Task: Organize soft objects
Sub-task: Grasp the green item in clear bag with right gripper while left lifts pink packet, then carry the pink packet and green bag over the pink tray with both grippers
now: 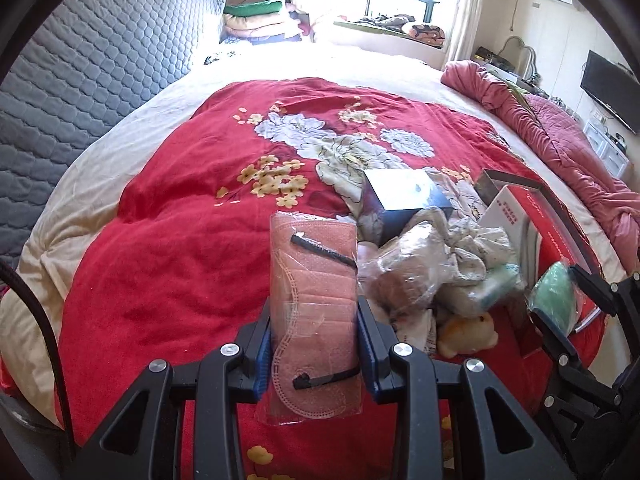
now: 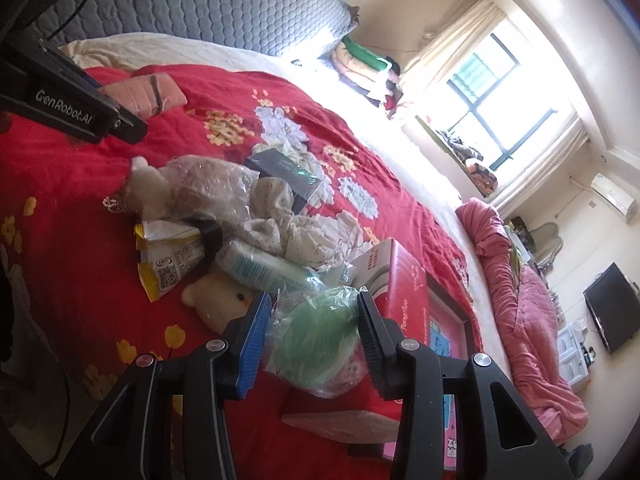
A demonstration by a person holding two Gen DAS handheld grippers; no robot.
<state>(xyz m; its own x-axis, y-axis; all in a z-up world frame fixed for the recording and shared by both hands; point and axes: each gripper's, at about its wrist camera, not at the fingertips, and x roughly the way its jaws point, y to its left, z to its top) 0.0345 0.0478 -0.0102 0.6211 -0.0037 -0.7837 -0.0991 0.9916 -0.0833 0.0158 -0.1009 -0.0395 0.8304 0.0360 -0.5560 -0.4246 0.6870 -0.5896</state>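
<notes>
- left gripper (image 1: pixel 314 346): clamped on the pink mask pack (image 1: pixel 314 280), held above the red quilt (image 1: pixel 168 240).
- right gripper (image 2: pixel 310 334): clamped on the bagged green item (image 2: pixel 312 336), over the red box (image 2: pixel 408 280).
- Step: both picks look done, carry phase.
- Next: needs a drop spot; none obvious.
- Farther out: pile (image 2: pixel 248 216) of plush and bagged softs not yet sorted.
</notes>
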